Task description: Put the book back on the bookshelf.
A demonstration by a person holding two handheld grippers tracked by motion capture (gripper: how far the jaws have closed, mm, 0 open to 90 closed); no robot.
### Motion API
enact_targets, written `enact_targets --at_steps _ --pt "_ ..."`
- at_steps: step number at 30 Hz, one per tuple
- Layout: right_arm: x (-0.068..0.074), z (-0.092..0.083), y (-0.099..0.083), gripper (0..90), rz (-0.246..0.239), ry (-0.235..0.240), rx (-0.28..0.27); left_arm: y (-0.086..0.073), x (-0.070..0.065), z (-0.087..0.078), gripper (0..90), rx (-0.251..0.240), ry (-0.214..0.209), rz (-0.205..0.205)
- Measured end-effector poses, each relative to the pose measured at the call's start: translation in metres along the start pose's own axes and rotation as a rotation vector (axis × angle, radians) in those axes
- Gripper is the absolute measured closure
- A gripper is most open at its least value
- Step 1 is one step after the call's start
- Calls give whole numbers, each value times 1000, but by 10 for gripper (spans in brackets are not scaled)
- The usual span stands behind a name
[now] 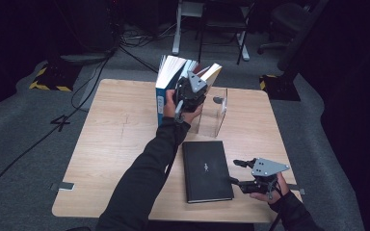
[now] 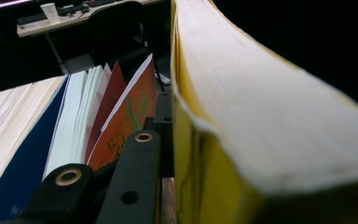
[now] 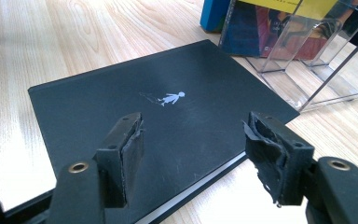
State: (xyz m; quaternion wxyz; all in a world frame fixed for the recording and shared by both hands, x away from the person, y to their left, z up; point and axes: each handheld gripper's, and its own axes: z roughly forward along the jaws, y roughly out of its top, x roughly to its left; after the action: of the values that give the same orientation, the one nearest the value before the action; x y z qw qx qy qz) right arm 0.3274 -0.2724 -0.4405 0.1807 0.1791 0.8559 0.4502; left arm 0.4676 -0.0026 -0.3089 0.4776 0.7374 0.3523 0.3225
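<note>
1. Yellow cover and cream page edges mark the book I have in my left hand-held gripper; its jaws are clamped on the book's thickness, one black jaw lying flat against the yellow cover in the left gripper view.
2. That yellow book stands upright at the far side of the tabletop, its long axis near vertical, page edges facing up, leaning slightly.
3. It sits at the right end of a row of standing books, just beside an orange-covered one; a blue-covered book stands further left.
4. A clear acrylic stand is just to the right of the row.
5. A black book lies flat on the near part of the tabletop, long axis running away from me, a small white figure on its cover.
6. My right hand-held gripper hovers at the black book's near right corner, jaws apart, gripping nothing.
</note>
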Motion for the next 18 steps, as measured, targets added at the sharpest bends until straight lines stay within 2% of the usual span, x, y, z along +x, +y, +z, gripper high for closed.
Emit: enact_targets --at_steps 8,10,17,18 --pt "0 1 -1 388 1 -8 2 -1 0 21 748 2 33 -23" --pt "1 1 -1 389 -2 -7 4 -3 2 28 748 -2 40 -55" --pt "1 3 -2 400 -5 14 12 -10 4 36 748 -17 51 -92" --pt "1 3 -2 399 -6 16 16 -11 4 37 748 -24 60 -85"
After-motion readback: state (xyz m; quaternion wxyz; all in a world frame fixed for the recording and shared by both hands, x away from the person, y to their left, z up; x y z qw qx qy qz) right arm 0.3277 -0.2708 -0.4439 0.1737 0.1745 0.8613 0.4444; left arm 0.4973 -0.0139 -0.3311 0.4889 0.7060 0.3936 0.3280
